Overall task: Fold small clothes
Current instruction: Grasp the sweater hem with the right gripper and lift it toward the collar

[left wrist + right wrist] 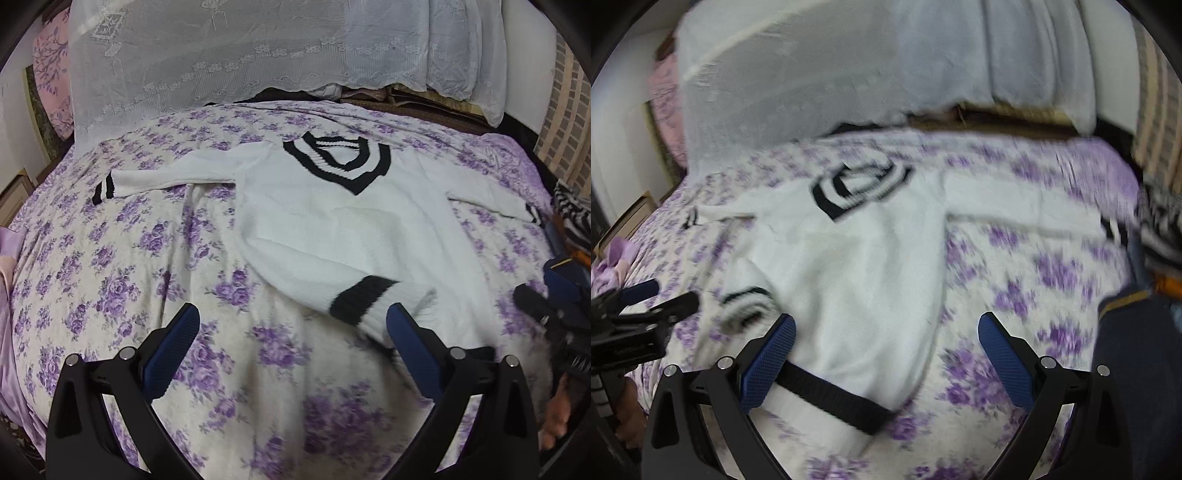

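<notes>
A small white knit sweater (325, 221) with a black-striped V collar (340, 158) lies face up on the bed, both sleeves spread out. Its black-banded hem (364, 295) is bunched at the near side. My left gripper (293, 332) is open and empty above the bedspread, its right finger (410, 339) at the hem's edge. In the right wrist view, which is blurred, the sweater (857, 266) lies ahead. My right gripper (886, 343) is open over its lower right corner, the black hem band (834, 398) just below the left finger. The left gripper (661, 301) shows at far left.
The bed carries a white bedspread with purple flowers (147, 295). A white lace curtain (240, 59) hangs behind it. Striped clothes (570, 210) lie at the bed's right edge. A pink pillow (51, 74) stands at the back left.
</notes>
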